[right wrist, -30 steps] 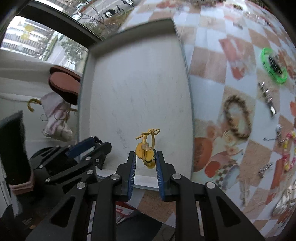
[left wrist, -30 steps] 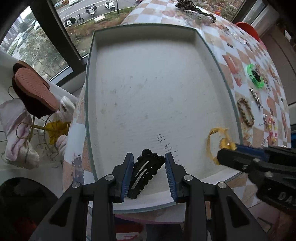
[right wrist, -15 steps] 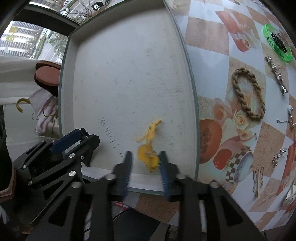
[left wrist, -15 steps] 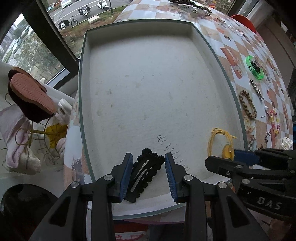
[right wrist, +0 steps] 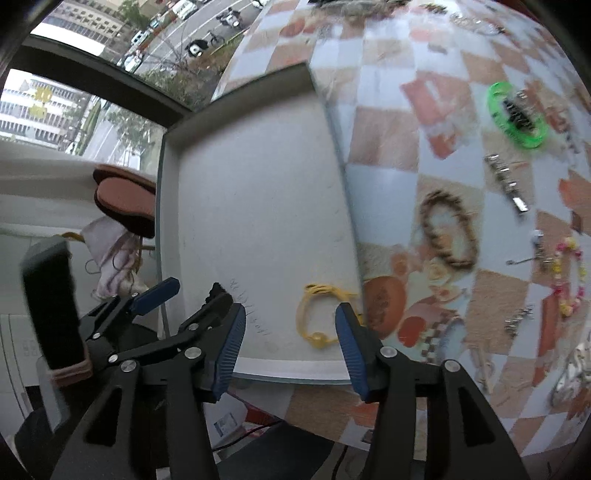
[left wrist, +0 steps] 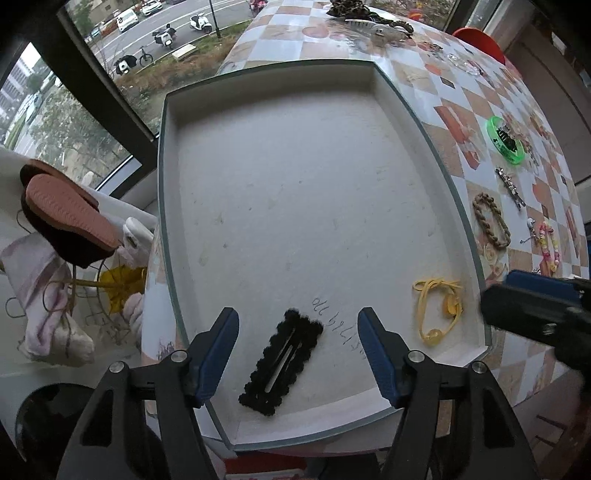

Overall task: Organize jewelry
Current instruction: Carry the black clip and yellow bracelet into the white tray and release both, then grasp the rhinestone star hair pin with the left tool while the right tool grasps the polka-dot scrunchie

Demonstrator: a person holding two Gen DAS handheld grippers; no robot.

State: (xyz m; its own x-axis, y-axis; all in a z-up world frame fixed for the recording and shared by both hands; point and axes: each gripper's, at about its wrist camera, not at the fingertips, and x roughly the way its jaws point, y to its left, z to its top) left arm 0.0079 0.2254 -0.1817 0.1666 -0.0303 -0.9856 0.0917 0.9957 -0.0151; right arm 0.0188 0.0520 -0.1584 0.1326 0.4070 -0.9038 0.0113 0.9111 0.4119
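Note:
A black scalloped hair clip (left wrist: 282, 362) lies flat near the front edge of the white tray (left wrist: 280, 85). My left gripper (left wrist: 297, 354) hangs over it, jaws opening wide, pads clear of the clip. A yellow cord bracelet (left wrist: 439, 310) rests in the tray's front right corner, also seen as the yellow bracelet (right wrist: 319, 314) in the right wrist view. My right gripper (right wrist: 290, 341) is above it, jaws opening, nothing pressed between them. The white tray (right wrist: 258, 85) fills the left half of that view.
On the checkered tablecloth (left wrist: 461, 118) right of the tray lie a green ring (left wrist: 506, 142), a silver clip (left wrist: 511, 186), a braided brown bracelet (left wrist: 491, 221) and a pink bead string (left wrist: 548, 243). More jewelry (left wrist: 369, 16) sits at the far end. A window (left wrist: 92, 74) stands left.
Both grippers let go: the left jaws spread off the black clip, the right jaws released the yellow bracelet, which now lies in the tray. The right gripper rose and drew back.

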